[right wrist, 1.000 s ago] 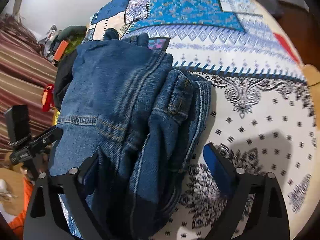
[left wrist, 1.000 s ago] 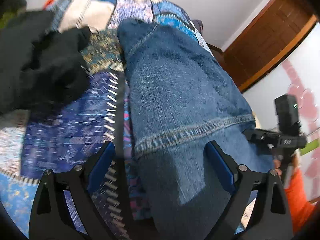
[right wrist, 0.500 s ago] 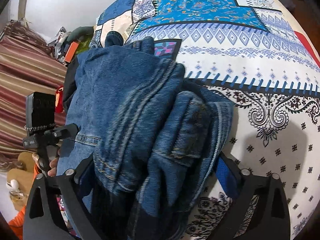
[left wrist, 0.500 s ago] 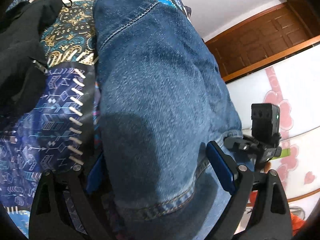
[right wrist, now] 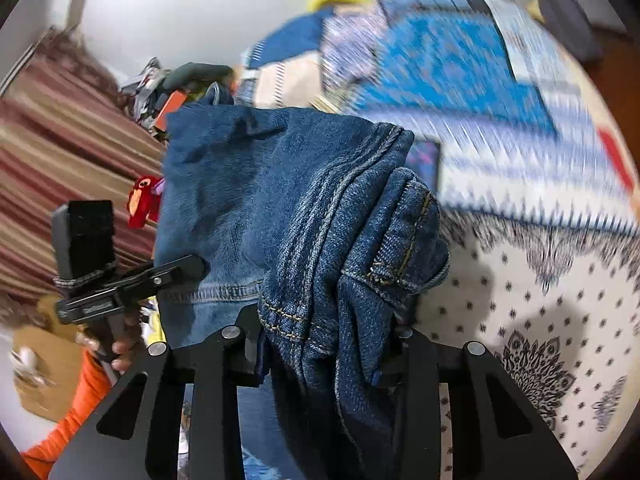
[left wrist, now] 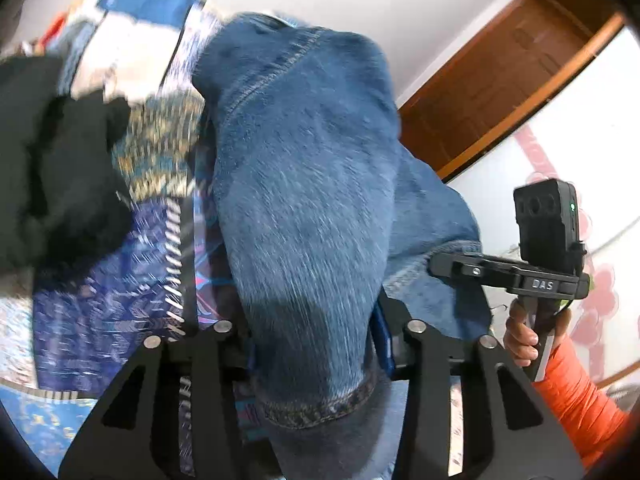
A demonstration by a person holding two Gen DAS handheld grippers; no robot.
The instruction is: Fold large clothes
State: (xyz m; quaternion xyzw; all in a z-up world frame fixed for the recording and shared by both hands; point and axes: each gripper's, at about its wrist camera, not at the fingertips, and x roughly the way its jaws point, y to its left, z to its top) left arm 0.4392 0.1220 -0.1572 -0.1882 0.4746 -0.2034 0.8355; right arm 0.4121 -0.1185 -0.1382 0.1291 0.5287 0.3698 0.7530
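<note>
A pair of blue jeans (left wrist: 304, 184) is bunched lengthwise on a patchwork bedspread (left wrist: 120, 320). My left gripper (left wrist: 316, 340) has its jaws closing on a hemmed fold of the denim, and the blue pads press on the cloth from both sides. In the right wrist view the jeans (right wrist: 280, 200) show thick seams and a belt loop. My right gripper (right wrist: 324, 344) is also closing, with its pads squeezing a thick wad of denim. The cloth hangs up off the bed between the two grippers.
A black garment (left wrist: 52, 168) lies on the bed to the left of the jeans. A hand in an orange sleeve (left wrist: 520, 336) grips the other handle. A wooden door (left wrist: 500, 80) stands beyond. A striped curtain (right wrist: 60, 140) and clutter (right wrist: 160, 92) flank the bedspread (right wrist: 540, 300).
Both grippers went from wide open around the jeans to closed on the denim. Both have risen, and the gripped end of the jeans has come up with them.
</note>
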